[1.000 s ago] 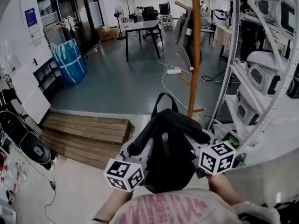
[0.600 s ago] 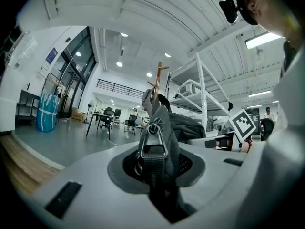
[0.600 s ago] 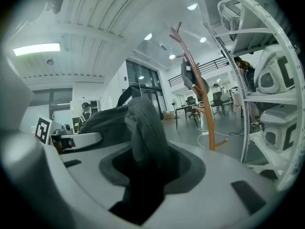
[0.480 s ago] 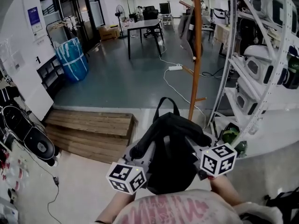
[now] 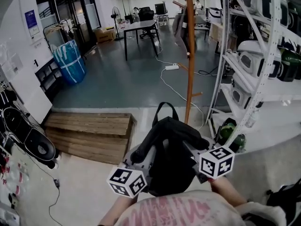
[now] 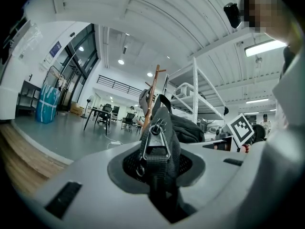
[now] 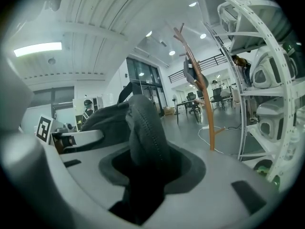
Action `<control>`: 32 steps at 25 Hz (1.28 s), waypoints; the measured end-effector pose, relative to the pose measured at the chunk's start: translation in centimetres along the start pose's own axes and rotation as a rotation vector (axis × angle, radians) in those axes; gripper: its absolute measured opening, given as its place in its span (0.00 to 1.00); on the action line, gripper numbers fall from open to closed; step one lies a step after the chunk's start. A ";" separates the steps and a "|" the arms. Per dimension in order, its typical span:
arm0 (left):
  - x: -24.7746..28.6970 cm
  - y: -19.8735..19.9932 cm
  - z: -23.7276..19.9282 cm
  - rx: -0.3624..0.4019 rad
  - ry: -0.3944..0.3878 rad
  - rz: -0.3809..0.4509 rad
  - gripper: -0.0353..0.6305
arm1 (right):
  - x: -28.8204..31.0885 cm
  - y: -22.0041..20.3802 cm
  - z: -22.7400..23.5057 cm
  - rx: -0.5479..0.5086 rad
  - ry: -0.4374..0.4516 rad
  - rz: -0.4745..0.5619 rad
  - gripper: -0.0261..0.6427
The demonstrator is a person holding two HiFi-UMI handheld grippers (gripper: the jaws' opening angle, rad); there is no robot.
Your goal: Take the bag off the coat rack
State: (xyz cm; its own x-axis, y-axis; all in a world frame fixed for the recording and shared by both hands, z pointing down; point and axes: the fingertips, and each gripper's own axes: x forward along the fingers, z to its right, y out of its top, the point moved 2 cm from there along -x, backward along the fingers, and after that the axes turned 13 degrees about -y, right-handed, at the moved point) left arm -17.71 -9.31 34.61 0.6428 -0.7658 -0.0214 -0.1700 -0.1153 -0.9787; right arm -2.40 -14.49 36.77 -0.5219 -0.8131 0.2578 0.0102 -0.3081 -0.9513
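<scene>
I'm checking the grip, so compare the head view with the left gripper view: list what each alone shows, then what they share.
Head view only: the person's pink-printed shirt and the green objects low on the shelving.
Left gripper view only: the left gripper with its jaws closed on a buckled strap.
Both: the black bag, held apart from the coat rack, and the white shelving.
</scene>
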 end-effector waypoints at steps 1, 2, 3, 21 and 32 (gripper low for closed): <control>-0.1 -0.3 0.3 -0.005 0.000 -0.002 0.18 | -0.3 -0.3 0.0 -0.002 -0.001 -0.007 0.27; -0.2 -0.6 0.7 -0.012 -0.001 -0.005 0.18 | -0.6 -0.6 0.0 -0.005 -0.004 -0.015 0.27; -0.2 -1.0 1.1 -0.018 -0.004 -0.011 0.18 | -1.0 -1.0 0.2 -0.006 -0.007 -0.023 0.27; -1.1 -7.8 17.6 -0.053 -0.119 -0.086 0.18 | -19.1 -8.4 5.0 0.026 -0.127 -0.084 0.25; -2.7 -8.3 22.7 -0.038 -0.116 -0.090 0.18 | -24.1 -9.5 5.3 0.022 -0.113 -0.093 0.24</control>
State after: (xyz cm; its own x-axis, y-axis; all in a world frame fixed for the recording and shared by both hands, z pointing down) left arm -1.09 8.06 38.18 0.7381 -0.6735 0.0408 -0.1342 -0.2058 -0.9694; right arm 14.56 5.42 40.50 -0.4221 -0.8305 0.3634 -0.0147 -0.3946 -0.9187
